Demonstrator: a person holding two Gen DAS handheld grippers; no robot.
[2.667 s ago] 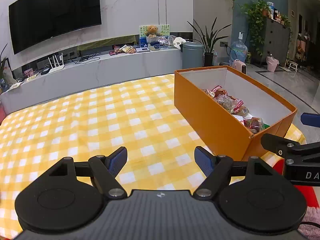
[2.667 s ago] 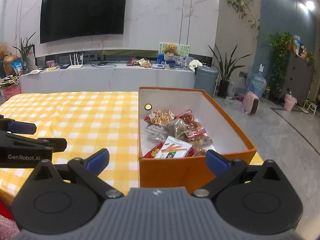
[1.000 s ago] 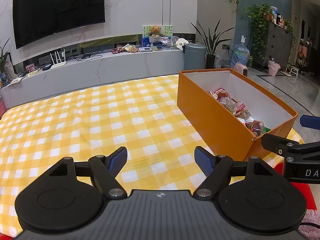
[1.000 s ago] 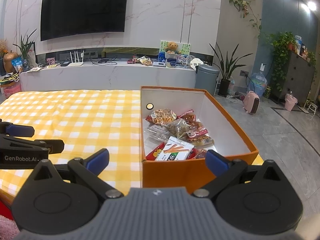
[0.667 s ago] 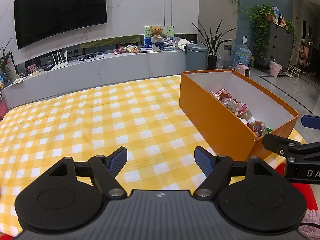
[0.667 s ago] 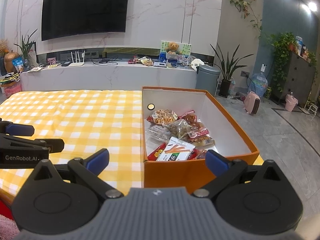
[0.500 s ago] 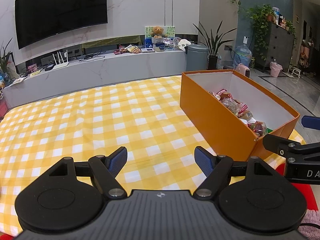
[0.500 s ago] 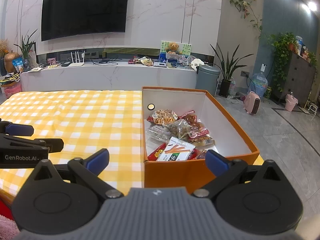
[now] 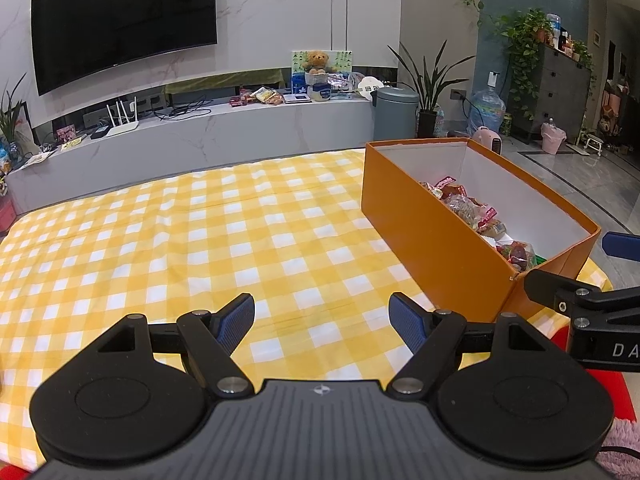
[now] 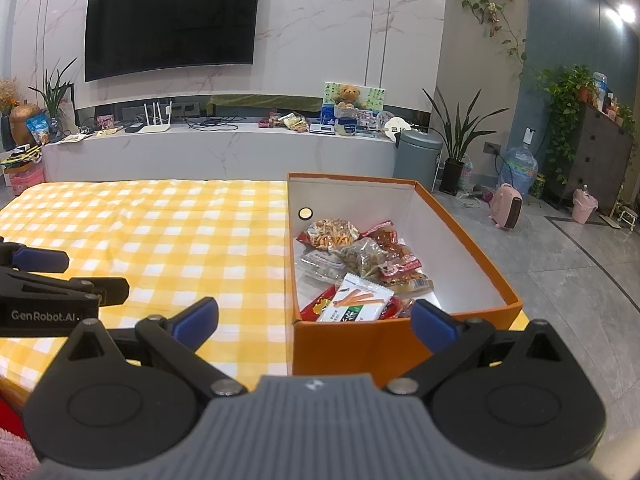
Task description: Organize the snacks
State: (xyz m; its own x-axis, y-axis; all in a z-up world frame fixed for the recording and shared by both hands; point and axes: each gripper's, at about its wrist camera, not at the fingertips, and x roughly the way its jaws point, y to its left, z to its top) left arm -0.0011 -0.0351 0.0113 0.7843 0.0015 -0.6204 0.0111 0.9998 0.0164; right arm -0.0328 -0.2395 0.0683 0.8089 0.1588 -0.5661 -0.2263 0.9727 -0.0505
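Since the earliest frames both cameras have drawn back and risen a little, so more of the yellow checked tablecloth (image 9: 200, 240) and the orange box (image 10: 400, 344) shows; nothing on the table itself has shifted. The cloth covers the table, and the open orange box stands at its right end, white inside. The snacks (image 10: 360, 264) lie in a loose heap in the near half of the box, against its left wall (the far half shows bare white floor). The left gripper (image 9: 322, 316) hovers over the near part of the cloth, blue-padded fingers spread wide with nothing between them; the right gripper (image 10: 314, 318) hangs just before the near end of the box, its jaws likewise wide apart and empty. On writing: the right wrist view reads "GenRobot.AI" on the side of the other tool at its left edge, while the left wrist view catches only "DA" on the tool at its right edge. The top packet, a white packet (image 10: 356, 304) printed with orange sticks, carries characters too small to read. The right view looks straight down into the box, showing that packet and a round hole in the left wall; the left view sees the box obliquely, its orange side hiding most of the heap.
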